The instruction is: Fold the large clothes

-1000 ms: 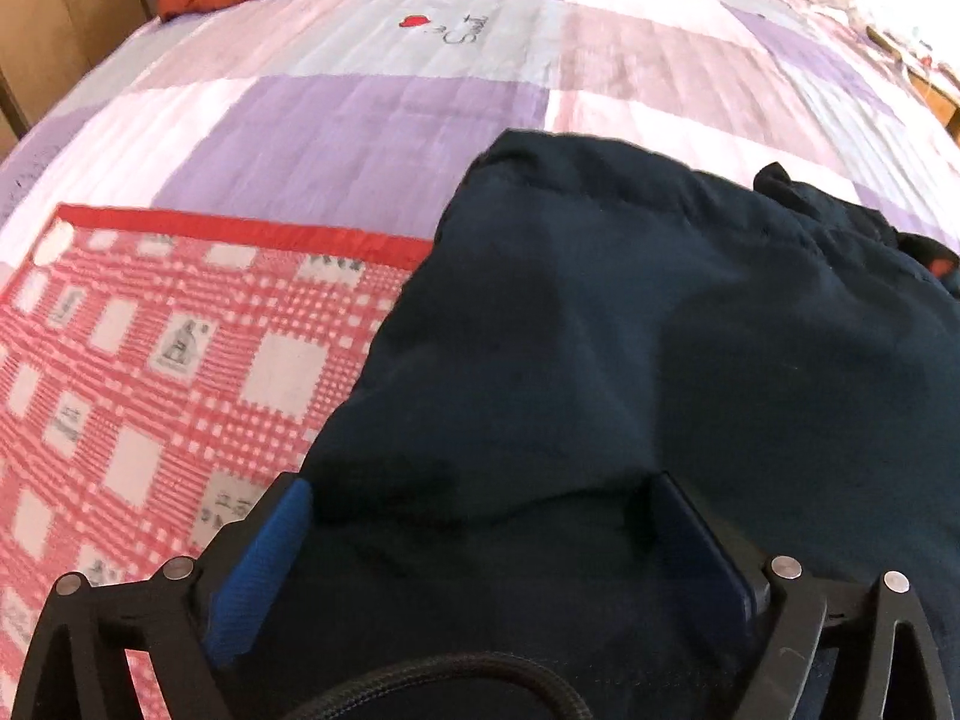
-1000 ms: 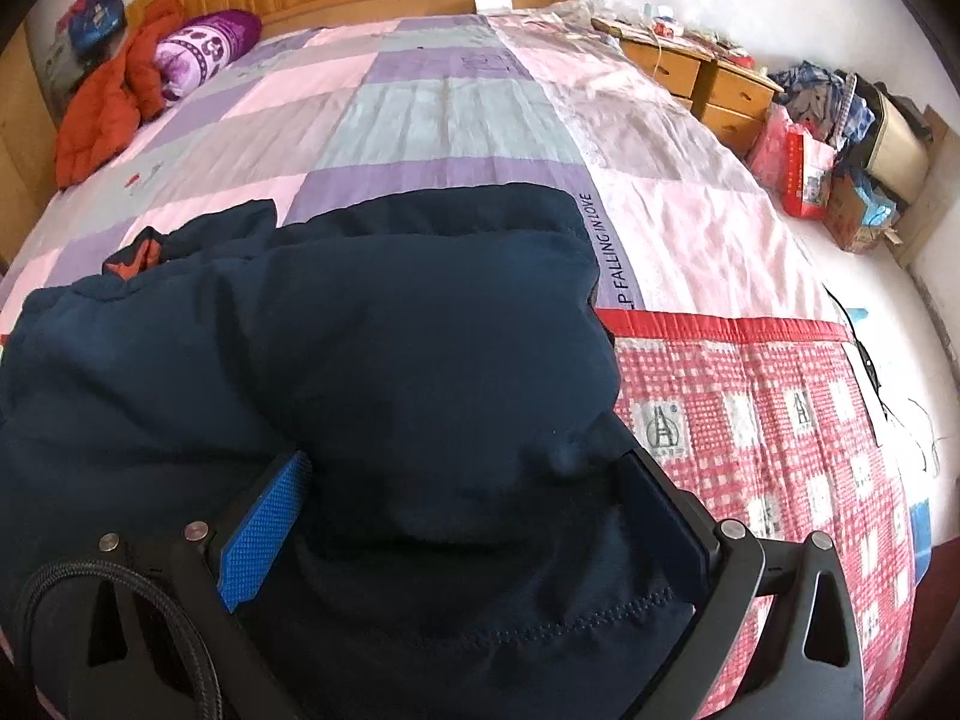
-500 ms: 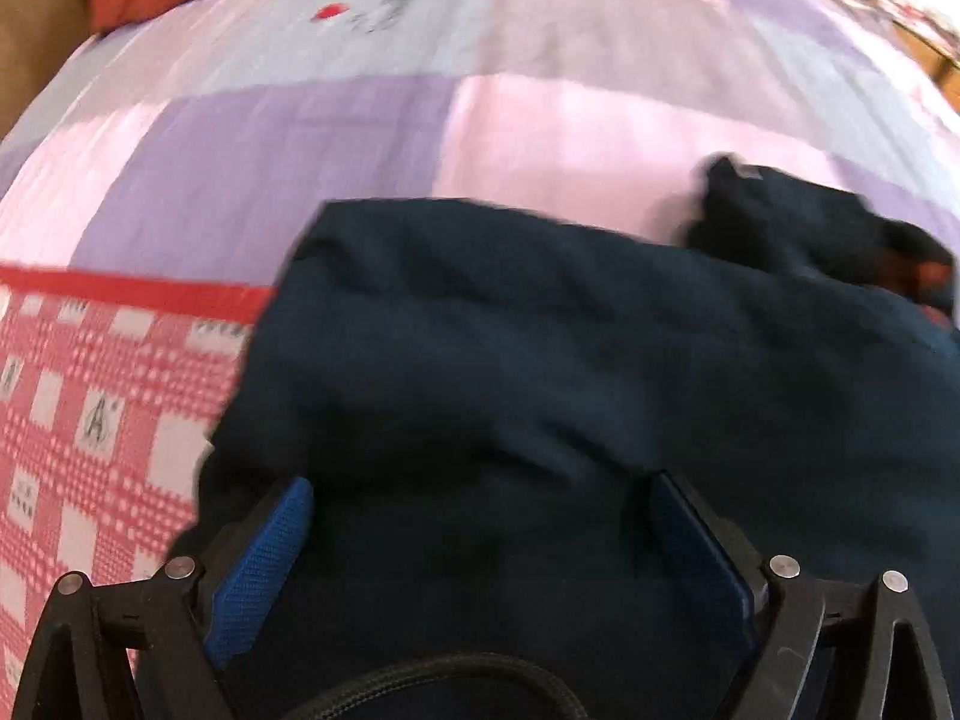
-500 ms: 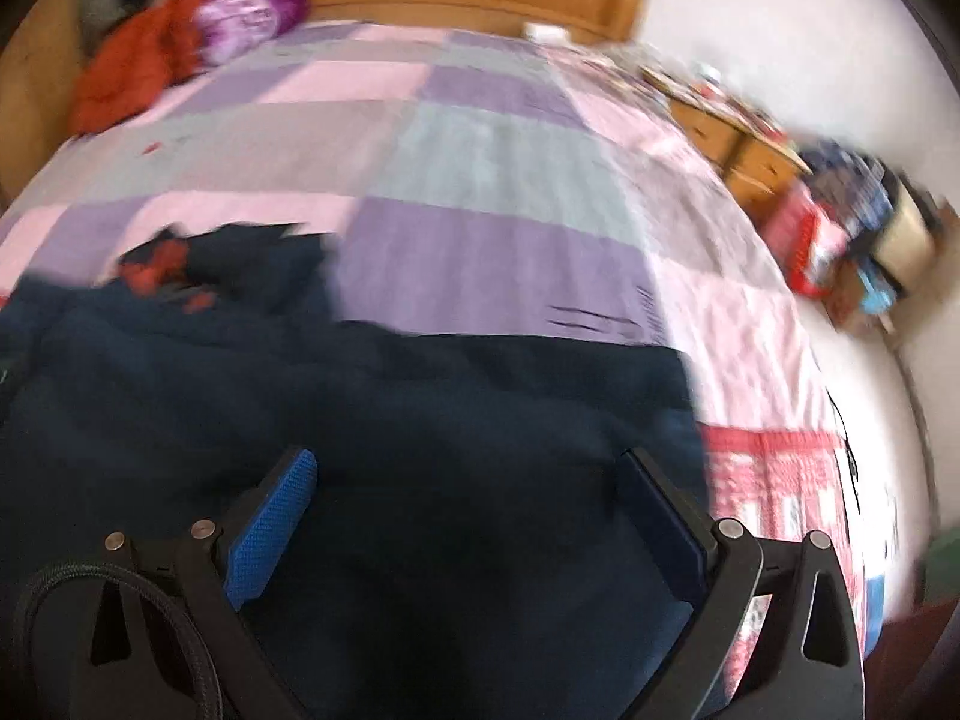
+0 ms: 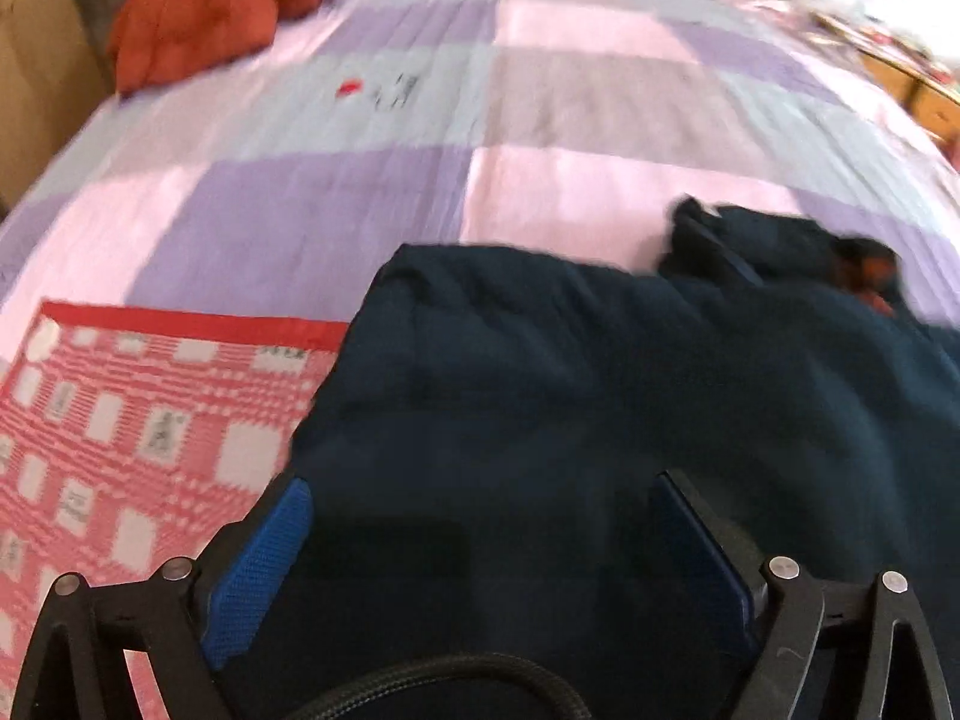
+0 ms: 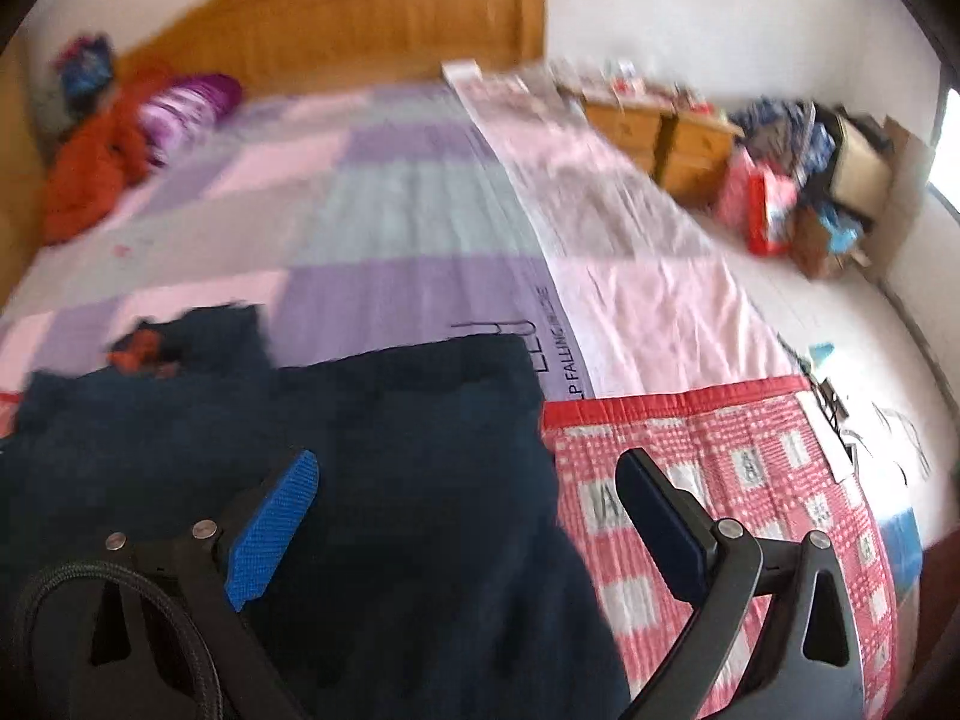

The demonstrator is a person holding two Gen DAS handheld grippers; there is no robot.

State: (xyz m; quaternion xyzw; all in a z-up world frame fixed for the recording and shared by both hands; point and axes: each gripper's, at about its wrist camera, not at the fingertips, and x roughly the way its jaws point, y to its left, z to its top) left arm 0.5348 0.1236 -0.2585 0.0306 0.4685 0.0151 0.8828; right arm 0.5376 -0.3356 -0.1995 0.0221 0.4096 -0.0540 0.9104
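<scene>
A large dark navy garment (image 5: 600, 390) lies folded on the bed, with an orange-lined bit at its far end (image 5: 870, 276). It also shows in the right wrist view (image 6: 360, 450). My left gripper (image 5: 480, 516) is open, its blue-padded fingers spread just above the garment's near part. My right gripper (image 6: 468, 492) is open over the garment's right edge, the left finger over the cloth and the right finger over the red checked blanket (image 6: 750, 480). Neither gripper holds anything.
The bed has a purple, pink and grey patchwork quilt (image 5: 480, 120). A red checked blanket (image 5: 120, 420) lies under the garment. Orange clothes (image 5: 198, 18) and a purple pillow (image 6: 192, 102) lie by the wooden headboard (image 6: 360, 18). Nightstands (image 6: 660, 132) and clutter (image 6: 810, 180) stand to the right.
Both grippers have pulled back and lifted off the garment. The right gripper has shifted right, so its right finger is now over the checked blanket. The views are blurred by motion.
</scene>
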